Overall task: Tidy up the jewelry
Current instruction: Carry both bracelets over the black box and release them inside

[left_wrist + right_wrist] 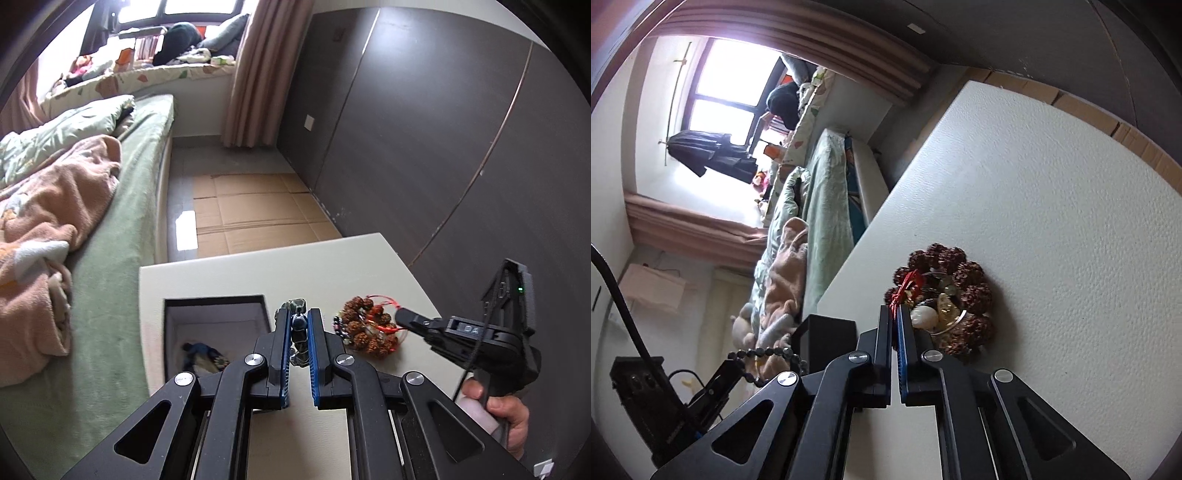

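**A:** Which way does your bead string (298, 334) run?

**B:** Its long axis lies along the fingers of your left gripper (298, 317), pointing away from you. The jaws stand narrow and pinch it, with a few beads poking past the tips. In the right wrist view the string (764, 354) hangs as a loop off that gripper (718, 384).

**A:** And your right gripper (896, 314)?

**B:** Its jaws are nearly together on the red cord (905, 291) of the brown bracelet (964, 291). That bracelet lies flat on the desk (1052, 206) as a ring, with pale stones (925, 317) inside it. From the left wrist view, your right gripper (400, 316) comes in from the right, its tip at the bracelet (364, 328).

**A:** What about the surface and room?

**B:** The desk (258, 266) is white and pebbled. A bed (122, 221) with green sheet and pink blanket (48, 221) is on your left, cardboard (251, 214) on the floor ahead, dark cabinets (424, 129) on the right.

**A:** Any containers?

**B:** An open black box (216, 301) sits on the desk just left of your left gripper. Something blue and patterned (203, 356) lies inside; you cannot tell what it is.
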